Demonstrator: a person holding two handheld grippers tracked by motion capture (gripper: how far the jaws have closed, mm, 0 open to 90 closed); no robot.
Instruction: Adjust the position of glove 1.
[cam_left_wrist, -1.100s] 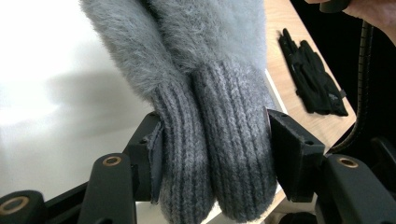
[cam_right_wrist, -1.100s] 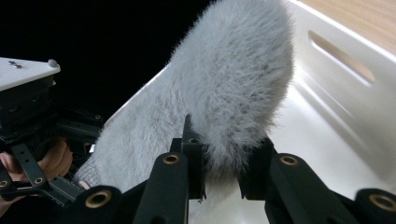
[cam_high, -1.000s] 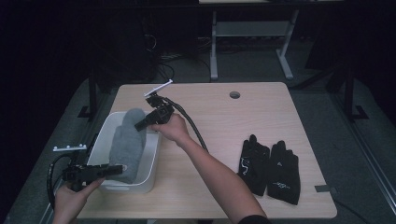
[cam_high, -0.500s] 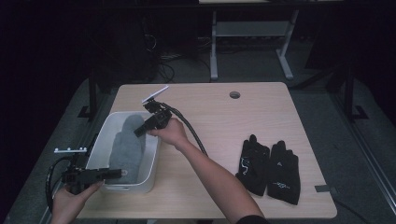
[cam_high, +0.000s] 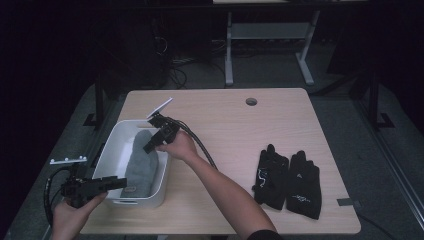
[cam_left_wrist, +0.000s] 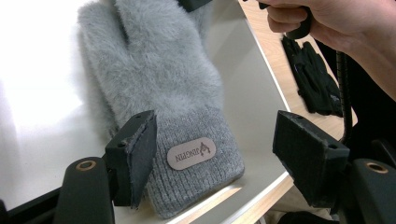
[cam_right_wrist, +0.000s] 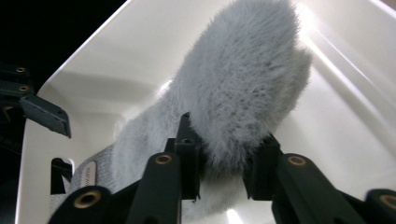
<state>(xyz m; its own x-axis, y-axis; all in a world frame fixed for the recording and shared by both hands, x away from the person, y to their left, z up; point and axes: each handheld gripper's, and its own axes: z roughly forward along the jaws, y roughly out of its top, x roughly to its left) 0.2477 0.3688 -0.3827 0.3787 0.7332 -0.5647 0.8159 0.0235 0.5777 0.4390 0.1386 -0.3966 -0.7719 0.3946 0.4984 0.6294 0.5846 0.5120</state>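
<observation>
A fluffy grey glove (cam_high: 141, 162) lies lengthwise in a white bin (cam_high: 111, 145), its knitted cuff with a small label toward me. My right gripper (cam_high: 149, 147) reaches into the bin's far end. Its jaws (cam_right_wrist: 224, 163) have just been opening, and the fur of the grey glove's (cam_right_wrist: 247, 79) finger end is still pinched between them. My left gripper (cam_high: 120, 182) rests at the bin's near left corner. In the left gripper view its jaws (cam_left_wrist: 215, 149) stand open on either side of the cuff (cam_left_wrist: 196, 154) without touching it.
A pair of black gloves (cam_high: 287, 182) lies flat on the wooden table (cam_high: 240, 130) to the right. The right gripper's cable (cam_high: 197, 142) trails across the table beside the bin. A round hole (cam_high: 251, 101) sits near the table's far edge.
My right gripper has come down and toward me, laying the grey glove lower and flatter in the bin. The left hand has stayed at the bin's near corner.
</observation>
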